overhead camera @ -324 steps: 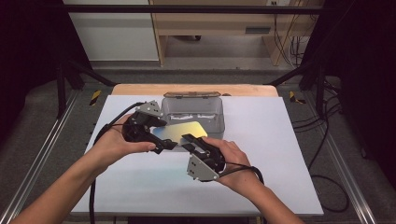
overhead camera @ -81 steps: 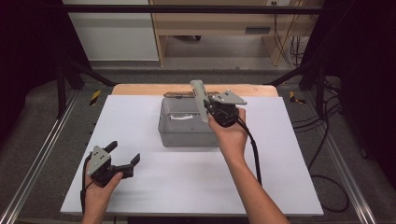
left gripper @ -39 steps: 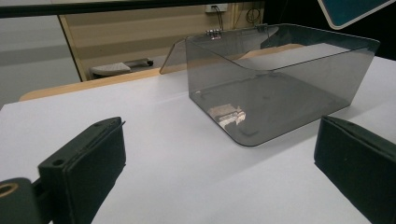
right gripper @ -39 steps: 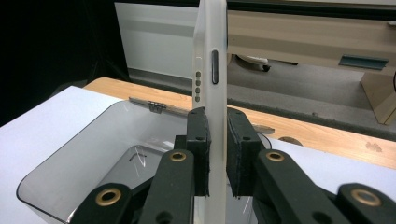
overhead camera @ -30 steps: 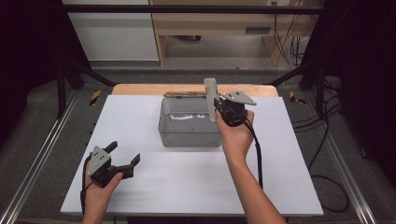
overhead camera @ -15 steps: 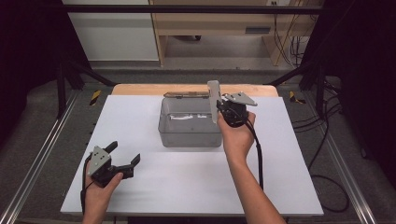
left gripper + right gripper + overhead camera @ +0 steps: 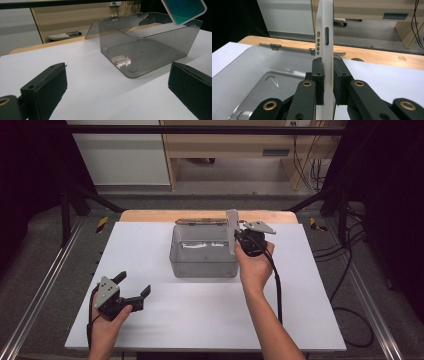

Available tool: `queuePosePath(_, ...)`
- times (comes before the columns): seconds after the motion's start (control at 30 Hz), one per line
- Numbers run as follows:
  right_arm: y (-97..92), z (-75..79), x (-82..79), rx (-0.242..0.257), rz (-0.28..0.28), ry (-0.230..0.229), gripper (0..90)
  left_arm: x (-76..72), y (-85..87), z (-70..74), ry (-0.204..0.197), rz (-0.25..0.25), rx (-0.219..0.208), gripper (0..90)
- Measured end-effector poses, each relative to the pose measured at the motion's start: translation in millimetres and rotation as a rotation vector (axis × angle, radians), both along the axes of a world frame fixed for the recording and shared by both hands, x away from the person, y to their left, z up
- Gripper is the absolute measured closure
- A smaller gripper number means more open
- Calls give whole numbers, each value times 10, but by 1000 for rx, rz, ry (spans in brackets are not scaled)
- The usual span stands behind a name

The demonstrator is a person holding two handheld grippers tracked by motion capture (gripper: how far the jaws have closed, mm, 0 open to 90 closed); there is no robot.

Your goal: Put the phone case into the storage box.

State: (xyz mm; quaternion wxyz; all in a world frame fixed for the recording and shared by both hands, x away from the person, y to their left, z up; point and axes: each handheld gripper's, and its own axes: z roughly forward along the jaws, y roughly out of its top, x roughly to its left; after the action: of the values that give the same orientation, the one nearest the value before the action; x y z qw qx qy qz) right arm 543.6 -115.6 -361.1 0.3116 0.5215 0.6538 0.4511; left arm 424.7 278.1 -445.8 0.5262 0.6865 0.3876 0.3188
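A clear grey plastic box [image 7: 204, 252] stands at the back middle of the white table top, with its lid [image 7: 202, 221] swung open behind it. My right gripper [image 7: 239, 240] is shut on a thin white phone [image 7: 231, 231], held upright on edge above the box's right wall. In the right gripper view the phone [image 7: 325, 37] rises between the closed jaws of my right gripper [image 7: 328, 75], its side buttons facing the camera, and the box [image 7: 249, 82] lies lower left. My left gripper [image 7: 134, 284] rests open at the near left. In its view my left gripper [image 7: 117, 85] faces the box [image 7: 150, 47], and the phone's teal face [image 7: 183, 10] hangs above.
A bare white mat [image 7: 210, 310] covers the table in front of the box. A wooden strip [image 7: 150, 215] runs along the back edge. Metal rails [image 7: 45, 285] flank both sides, and cables [image 7: 350, 270] lie on the floor at the right.
Earlier both grippers held the phone low in front of the box. The left one has since let go and rests at the near left. The right one has carried the phone slowly rightward over the box.
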Motion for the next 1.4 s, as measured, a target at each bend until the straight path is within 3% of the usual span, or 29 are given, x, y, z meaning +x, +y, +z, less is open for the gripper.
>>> queuePosePath(0.93,-24,-95,56,15,-14,33,809,0,-20,-3,0,-8,11,24)
queuePosePath(1.4,20,-143,80,-2,-9,44,809,0,-23,-3,0,-10,14,24)
